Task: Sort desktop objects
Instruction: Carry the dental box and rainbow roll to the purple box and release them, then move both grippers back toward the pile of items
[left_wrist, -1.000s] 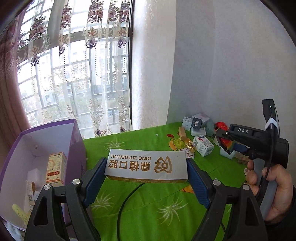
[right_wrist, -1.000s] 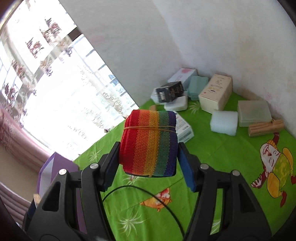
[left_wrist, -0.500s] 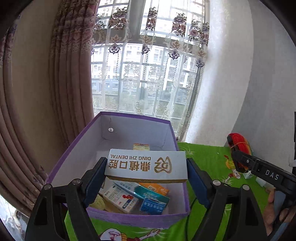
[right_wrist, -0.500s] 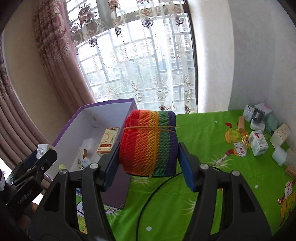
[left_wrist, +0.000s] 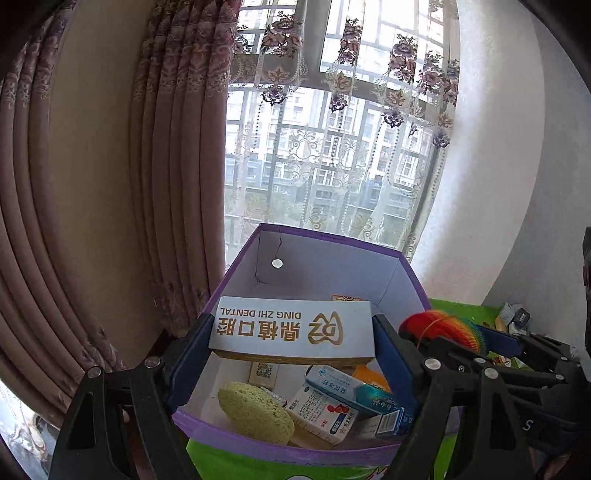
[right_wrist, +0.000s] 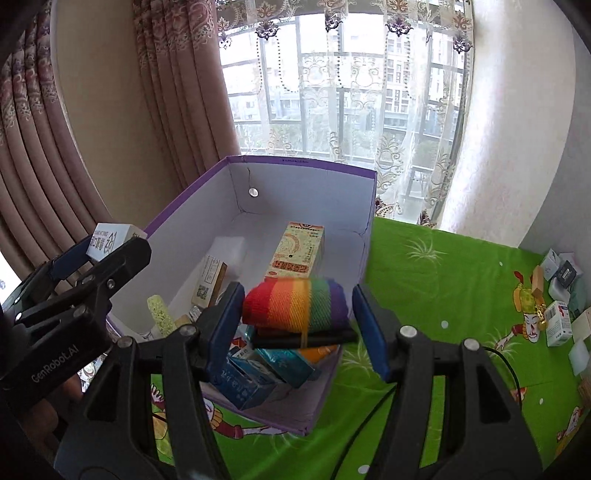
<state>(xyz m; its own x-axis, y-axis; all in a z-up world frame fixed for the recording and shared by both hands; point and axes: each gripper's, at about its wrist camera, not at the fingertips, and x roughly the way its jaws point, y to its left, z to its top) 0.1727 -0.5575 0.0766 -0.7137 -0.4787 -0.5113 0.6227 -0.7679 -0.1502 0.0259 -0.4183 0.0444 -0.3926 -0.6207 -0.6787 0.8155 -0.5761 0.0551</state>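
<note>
Curtains: two kinds. Heavy pink drape (left_wrist: 110, 184) at 9 o'clock in the left wrist view, sheer lace (left_wrist: 369, 147) over the one window at 12.
Table: one, under a green cartoon cloth (right_wrist: 443, 295), filling 3 to 5 o'clock of the right wrist view.
Purple box (right_wrist: 303, 162): one, open-topped, white inside, standing on the cloth at the window end.
Left gripper (left_wrist: 291, 334): clenched on the dental box, one blue pad against each short end; held level above the purple box's near half.
Right gripper (right_wrist: 297, 295): jaws spread, both pads clear of the roll; it sits at 3 o'clock from the left gripper.
Dental box (left_wrist: 280, 325): one, white, gold logo, print upside down to the left camera.
Rainbow roll (right_wrist: 295, 308): one, tied with a thin band, blurred, loose between the right pads, above the purple box's near right corner.
Cartons in the box: one tall cream one (right_wrist: 295, 251) lying at 12 o'clock from the roll; one white-and-red (left_wrist: 321, 413); one teal (left_wrist: 354, 391); more beneath, count unclear.
Green sponge (left_wrist: 255, 406): one, in the near left corner.
Unsorted items (right_wrist: 561, 288): a small cluster at 3 o'clock on the cloth; exact count unclear.
</note>
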